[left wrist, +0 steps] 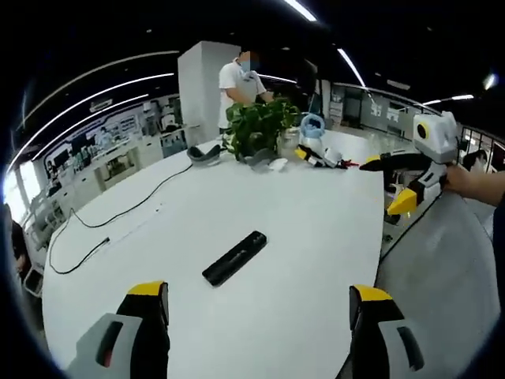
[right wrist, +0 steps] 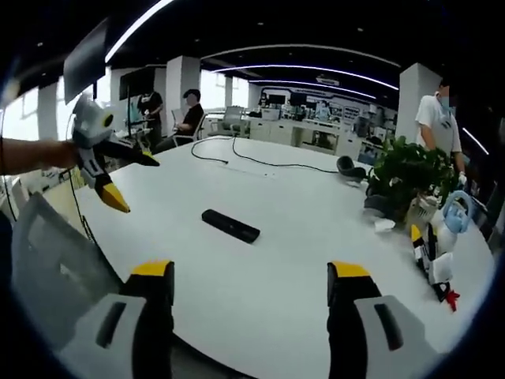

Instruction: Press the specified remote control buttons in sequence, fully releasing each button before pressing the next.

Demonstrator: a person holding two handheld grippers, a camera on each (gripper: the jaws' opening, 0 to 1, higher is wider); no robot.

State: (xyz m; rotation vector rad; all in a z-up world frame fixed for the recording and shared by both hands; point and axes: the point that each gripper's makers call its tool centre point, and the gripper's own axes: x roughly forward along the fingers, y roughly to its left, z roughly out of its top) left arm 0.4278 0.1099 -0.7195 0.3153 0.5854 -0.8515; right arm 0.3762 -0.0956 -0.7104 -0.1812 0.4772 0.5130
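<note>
In the left gripper view we see our left gripper (left wrist: 259, 316) with its jaws wide apart, and the black remote control (left wrist: 234, 257) lies alone on the white table (left wrist: 300, 229) just ahead between them. In the right gripper view the remote control (right wrist: 230, 225) lies in the middle of the table (right wrist: 292, 260), and our right gripper (right wrist: 250, 312) has its jaws open too, holding nothing.

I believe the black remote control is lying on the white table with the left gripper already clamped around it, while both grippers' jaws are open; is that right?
Not quite: the left gripper is not clamped on the remote control. The left gripper view shows its jaws spread wide, short of the remote, which lies untouched on the white table. The right gripper is open too.
</note>
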